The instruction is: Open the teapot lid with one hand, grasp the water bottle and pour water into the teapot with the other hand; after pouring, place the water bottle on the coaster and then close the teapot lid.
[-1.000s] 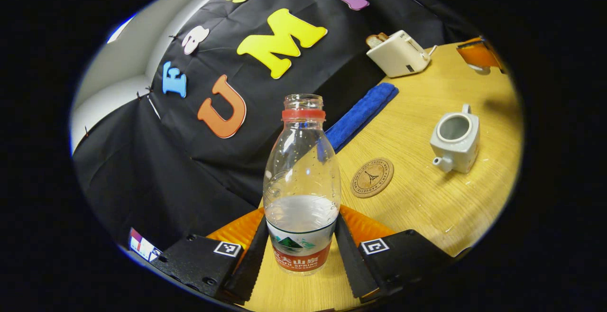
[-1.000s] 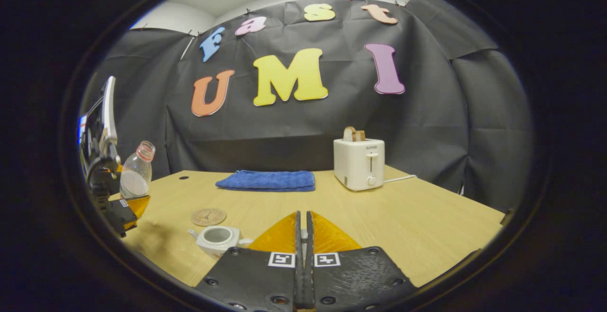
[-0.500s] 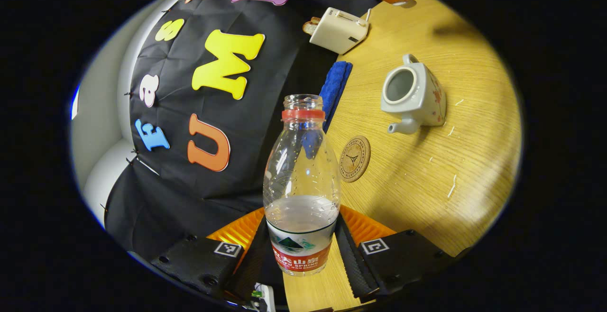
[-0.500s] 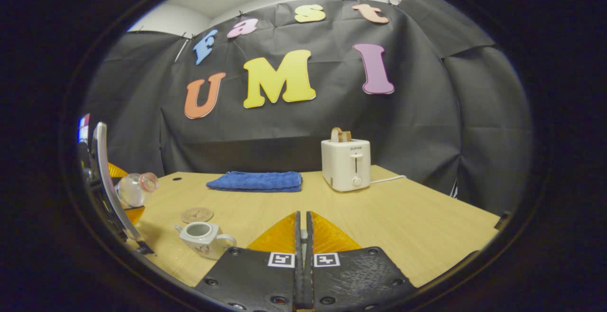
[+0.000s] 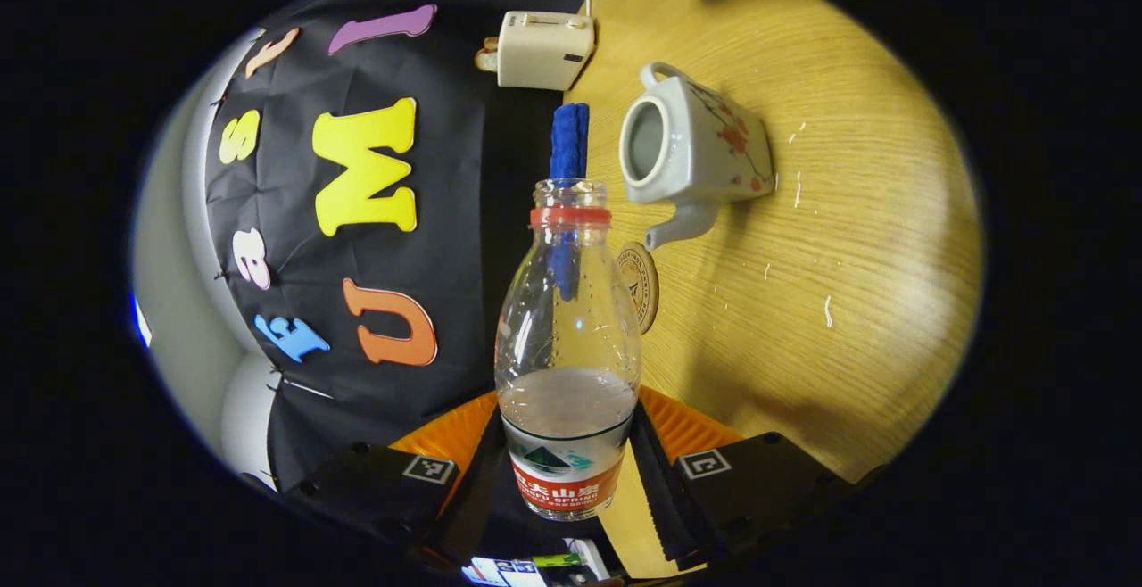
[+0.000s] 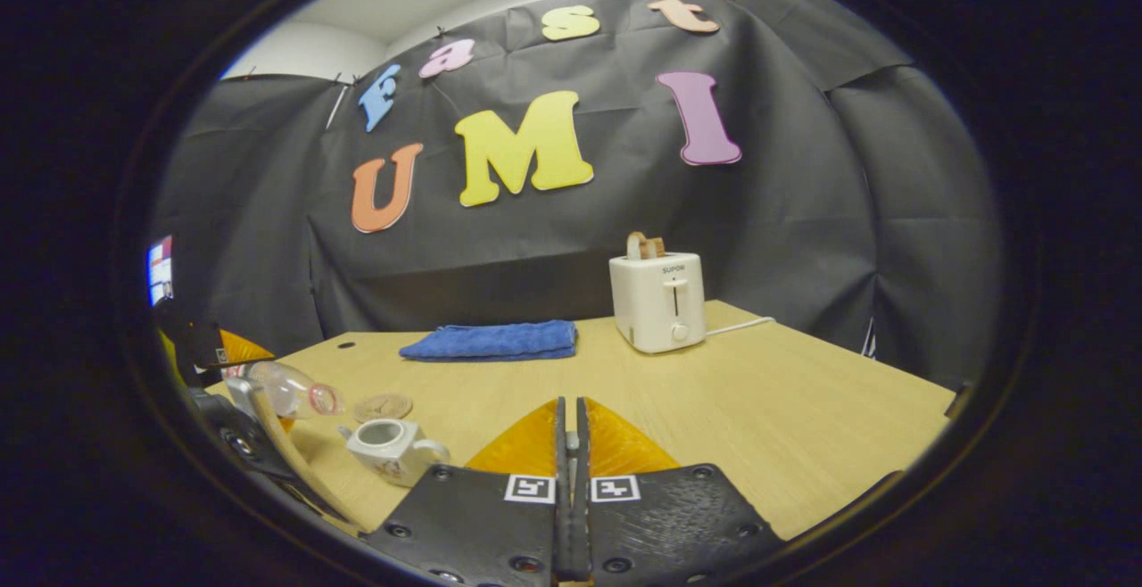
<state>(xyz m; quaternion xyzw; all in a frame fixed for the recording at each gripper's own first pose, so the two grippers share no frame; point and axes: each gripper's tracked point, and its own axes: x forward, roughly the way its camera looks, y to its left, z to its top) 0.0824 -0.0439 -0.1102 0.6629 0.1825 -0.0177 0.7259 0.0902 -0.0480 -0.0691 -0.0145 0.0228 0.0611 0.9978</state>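
The left gripper is clamping the water bottle, tilting its mouth just beside the open teapot. The right gripper is staying closed together near the teapot; I cannot tell what it is pinching.

On the desk, the teapot sits near the front left corner, the coaster just behind it, the towel and toaster along the back edge.

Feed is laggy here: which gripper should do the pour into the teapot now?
Left. The left gripper already grips the bottle, tipped with its mouth near the open teapot. The right gripper is shut and pointed away from the pot.
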